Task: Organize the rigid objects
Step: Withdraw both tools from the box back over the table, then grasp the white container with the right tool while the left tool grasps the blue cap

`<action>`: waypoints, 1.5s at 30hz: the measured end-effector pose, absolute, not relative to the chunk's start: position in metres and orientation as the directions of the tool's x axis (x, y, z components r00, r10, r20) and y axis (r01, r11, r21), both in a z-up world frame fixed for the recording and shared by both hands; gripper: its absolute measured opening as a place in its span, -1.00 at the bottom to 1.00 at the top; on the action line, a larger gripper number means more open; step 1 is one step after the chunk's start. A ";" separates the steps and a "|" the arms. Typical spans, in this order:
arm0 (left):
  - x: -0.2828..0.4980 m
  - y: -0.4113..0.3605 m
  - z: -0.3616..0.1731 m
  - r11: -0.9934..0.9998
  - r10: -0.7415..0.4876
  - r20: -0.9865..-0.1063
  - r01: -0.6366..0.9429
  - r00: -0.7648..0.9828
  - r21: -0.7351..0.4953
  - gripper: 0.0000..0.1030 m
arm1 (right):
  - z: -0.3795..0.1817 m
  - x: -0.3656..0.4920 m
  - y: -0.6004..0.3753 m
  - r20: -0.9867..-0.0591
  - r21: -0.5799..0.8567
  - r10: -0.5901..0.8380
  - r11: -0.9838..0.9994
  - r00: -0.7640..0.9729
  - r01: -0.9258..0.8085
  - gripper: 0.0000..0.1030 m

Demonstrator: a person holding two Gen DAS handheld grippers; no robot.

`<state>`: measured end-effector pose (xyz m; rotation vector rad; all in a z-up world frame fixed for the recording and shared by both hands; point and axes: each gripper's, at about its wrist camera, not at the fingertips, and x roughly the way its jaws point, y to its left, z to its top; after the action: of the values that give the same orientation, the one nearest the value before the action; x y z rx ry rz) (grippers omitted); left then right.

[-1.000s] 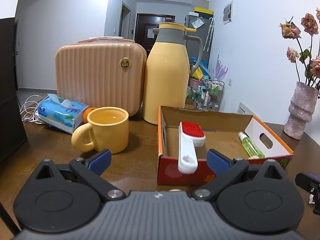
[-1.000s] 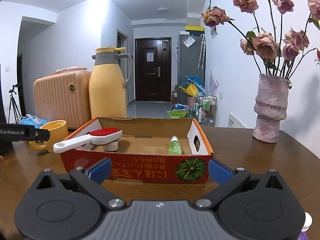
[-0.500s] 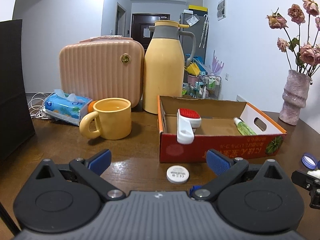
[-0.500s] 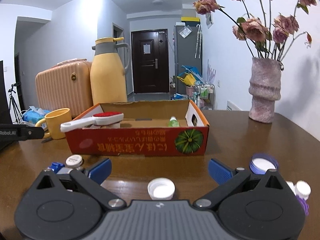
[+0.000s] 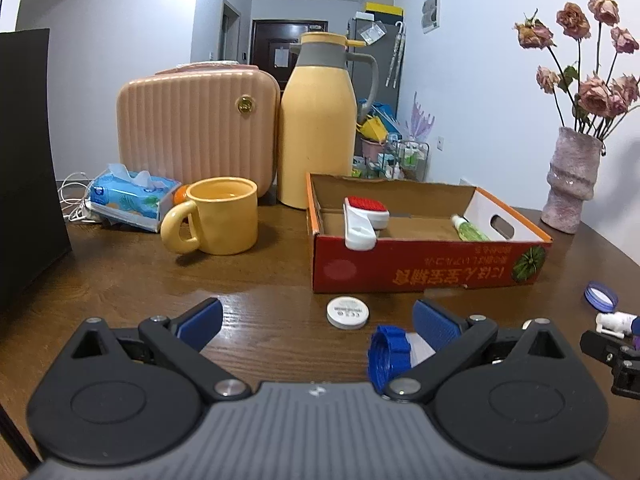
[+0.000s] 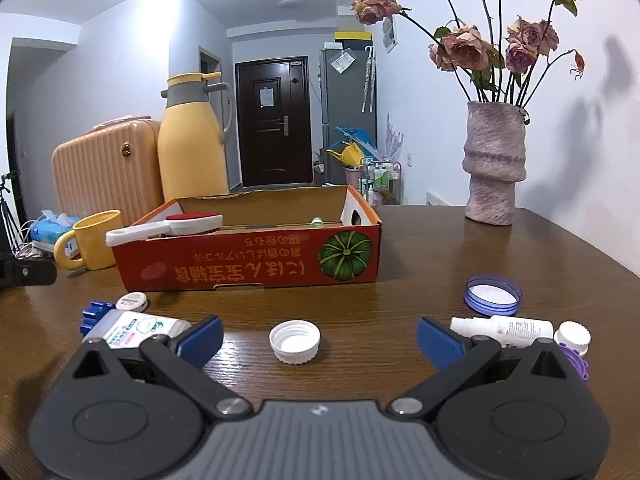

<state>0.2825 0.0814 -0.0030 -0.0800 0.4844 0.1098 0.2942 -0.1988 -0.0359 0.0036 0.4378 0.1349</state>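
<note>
Both tools hang low over the brown wooden worktop (image 6: 420, 248) with their blue-padded jaws spread wide and empty: the left tool (image 5: 318, 322) behind a small round white tin (image 5: 347, 312) and a blue-capped white bottle (image 5: 390, 354), the right tool (image 6: 319, 334) behind an upturned white screw cap (image 6: 295, 341). Beyond them stands the red cardboard box (image 6: 256, 264), holding a white lint brush with a red pad (image 5: 362, 220) propped on its front wall and a green tube (image 5: 469, 230). To the right of the right tool lie a purple ring lid (image 6: 493, 294) and a small white bottle (image 6: 502, 327) on its side.
</note>
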 end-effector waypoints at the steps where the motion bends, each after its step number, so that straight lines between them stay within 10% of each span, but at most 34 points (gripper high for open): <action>1: 0.283 0.081 -0.004 0.991 0.083 -0.473 -0.121 0.877 -0.049 1.00 | -0.036 0.294 -0.199 -0.423 0.033 0.131 0.991 0.897 -0.129 1.00; 45: 0.280 0.150 -0.015 0.993 0.088 -0.538 -0.115 0.838 -0.017 1.00 | -0.058 0.306 -0.052 -0.538 -0.037 0.137 0.982 0.832 -0.185 1.00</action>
<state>0.2804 0.1497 -0.0153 -0.0495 0.5663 0.1078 0.3058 -0.0521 -0.0576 -0.0888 0.5636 0.1710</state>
